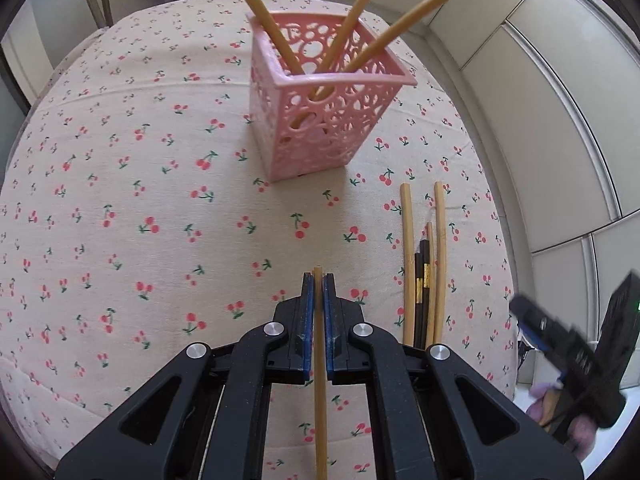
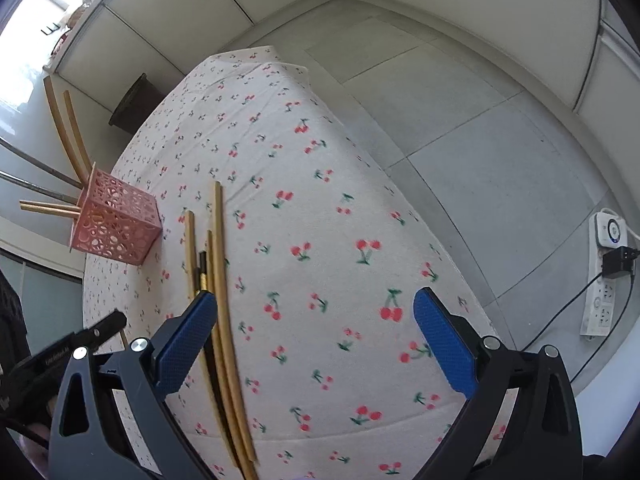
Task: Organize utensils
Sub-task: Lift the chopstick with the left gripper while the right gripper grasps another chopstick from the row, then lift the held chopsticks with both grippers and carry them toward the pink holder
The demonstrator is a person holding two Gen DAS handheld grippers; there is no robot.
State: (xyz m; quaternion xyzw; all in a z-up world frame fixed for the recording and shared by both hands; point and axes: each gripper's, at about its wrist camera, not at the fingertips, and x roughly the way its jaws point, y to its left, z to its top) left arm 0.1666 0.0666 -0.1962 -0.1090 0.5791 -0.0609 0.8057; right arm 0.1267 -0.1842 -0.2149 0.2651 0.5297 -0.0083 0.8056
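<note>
My left gripper (image 1: 319,280) is shut on a bamboo chopstick (image 1: 319,400), which runs lengthwise between the blue pads above the cherry-print tablecloth. Ahead of it stands a pink perforated basket (image 1: 320,120) with three bamboo chopsticks (image 1: 264,16) leaning out of it. To the right lie several loose chopsticks (image 1: 408,264), bamboo and black ones (image 1: 423,280). In the right wrist view my right gripper (image 2: 314,308) stands open with nothing between its fingers, just right of those loose chopsticks (image 2: 219,280). The basket (image 2: 116,228) shows at the left there.
The cloth-covered table (image 2: 320,184) ends close on the right, with grey floor tiles beyond. A white power strip (image 2: 600,300) with a black plug lies on the floor at the far right. The other gripper's black body (image 1: 576,352) shows blurred at the right edge.
</note>
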